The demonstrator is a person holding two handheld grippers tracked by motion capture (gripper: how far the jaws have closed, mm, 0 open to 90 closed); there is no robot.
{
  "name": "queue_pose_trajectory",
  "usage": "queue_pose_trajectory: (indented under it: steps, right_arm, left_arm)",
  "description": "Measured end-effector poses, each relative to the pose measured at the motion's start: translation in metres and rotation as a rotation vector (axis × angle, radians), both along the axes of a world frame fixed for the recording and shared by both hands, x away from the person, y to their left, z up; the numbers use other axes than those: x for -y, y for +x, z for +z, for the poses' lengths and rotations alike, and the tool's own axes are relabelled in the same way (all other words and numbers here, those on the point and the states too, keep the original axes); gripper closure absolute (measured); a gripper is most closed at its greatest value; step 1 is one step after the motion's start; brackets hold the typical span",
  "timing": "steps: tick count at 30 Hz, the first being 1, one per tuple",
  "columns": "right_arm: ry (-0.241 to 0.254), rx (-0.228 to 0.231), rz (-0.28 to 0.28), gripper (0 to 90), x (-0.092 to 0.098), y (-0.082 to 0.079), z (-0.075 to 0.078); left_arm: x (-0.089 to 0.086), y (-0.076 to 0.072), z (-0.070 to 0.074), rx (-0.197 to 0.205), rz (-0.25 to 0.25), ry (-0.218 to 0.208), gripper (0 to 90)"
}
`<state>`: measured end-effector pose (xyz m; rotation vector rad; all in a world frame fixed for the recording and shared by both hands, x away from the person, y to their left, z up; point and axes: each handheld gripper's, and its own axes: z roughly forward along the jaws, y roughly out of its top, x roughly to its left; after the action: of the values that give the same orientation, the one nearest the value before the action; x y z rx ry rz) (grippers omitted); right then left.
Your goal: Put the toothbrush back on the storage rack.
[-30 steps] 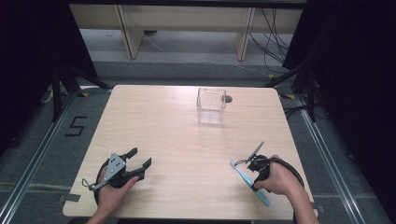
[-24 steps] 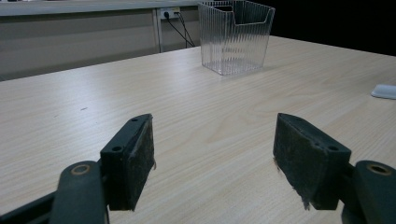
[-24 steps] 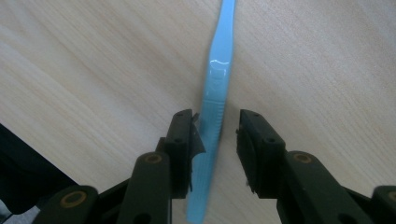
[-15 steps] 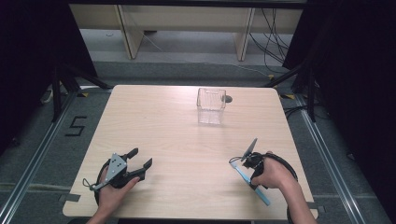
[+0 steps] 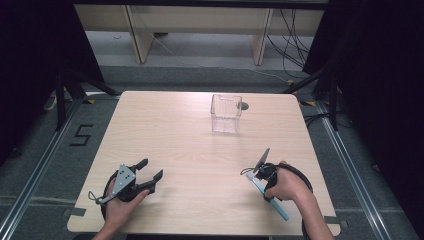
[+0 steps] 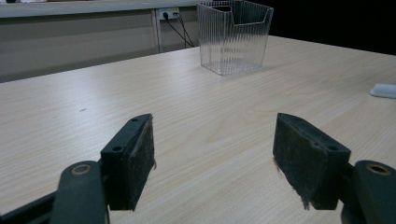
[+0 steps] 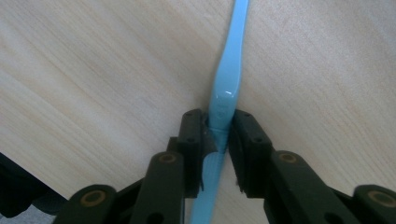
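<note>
A light blue toothbrush [image 5: 276,205] lies slanted near the table's front right, its head [image 5: 245,172] pointing left. My right gripper [image 5: 264,184] is shut on its handle from above; in the right gripper view the jaws [image 7: 217,119] pinch the toothbrush [image 7: 229,79] against the wood. A clear ribbed container [image 5: 226,113] stands upright at the back middle, and it looks empty. Near the front left, my left gripper [image 5: 152,169] rests open on the table. In the left gripper view it [image 6: 219,163] holds nothing and faces the container [image 6: 233,37].
The wooden table [image 5: 175,130] has a small dark hole [image 5: 243,106] just behind the container. A small white object [image 6: 385,90] lies at the right edge of the left gripper view. Cables trail on the floor behind the table.
My right gripper has shifted slightly left and turned while staying on the toothbrush. The left gripper and the container have not moved.
</note>
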<state>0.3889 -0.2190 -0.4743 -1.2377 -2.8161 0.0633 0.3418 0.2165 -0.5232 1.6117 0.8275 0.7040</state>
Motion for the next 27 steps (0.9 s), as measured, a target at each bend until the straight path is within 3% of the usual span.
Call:
queue_pose_trajectory:
  steps: [5,12,13,14,15,16,21,22,24,25,27]
  right_arm:
    - [-0.004,-0.010,0.006,78.5,-0.004,0.002,0.000]
    - [-0.006,0.014,-0.002,79.0,-0.006,0.000,0.000]
    - [-0.027,0.024,0.043,79.0,-0.003,0.000,0.000]
    - [0.003,0.007,-0.018,79.0,-0.006,-0.002,0.000]
    - [-0.009,0.021,0.024,79.0,-0.003,-0.001,0.000]
    - [0.009,0.018,0.005,79.1,-0.004,-0.003,0.000]
    - [0.036,0.023,0.019,79.2,-0.003,-0.005,0.002]
    - [0.052,0.033,-0.030,79.2,-0.005,-0.008,0.006]
    - [0.070,0.034,-0.014,79.2,-0.005,-0.008,0.008]
    - [0.086,0.065,-0.002,79.2,-0.002,-0.008,0.011]
    - [0.099,0.078,0.019,79.2,0.000,-0.008,0.012]
  left_arm:
    - [0.000,0.000,0.000,0.001,-0.001,0.003,28.8]
    - [0.002,-0.001,0.000,0.004,0.001,0.012,29.0]
    - [0.002,-0.001,0.000,0.004,0.001,0.014,29.0]
    - [0.002,-0.001,0.000,0.004,0.001,0.014,29.0]
    - [0.002,-0.001,0.000,0.004,0.001,0.013,29.0]
    - [0.002,-0.001,0.000,0.004,0.001,0.012,29.0]
    - [0.002,0.002,-0.001,0.024,-0.010,0.005,29.0]
    - [0.002,0.001,-0.001,0.012,-0.003,-0.001,29.0]
    - [0.001,-0.001,0.000,0.001,0.003,0.010,29.0]
    - [0.002,0.002,-0.001,0.021,-0.007,0.002,29.0]
    - [0.002,0.002,-0.001,0.026,-0.009,0.004,29.0]
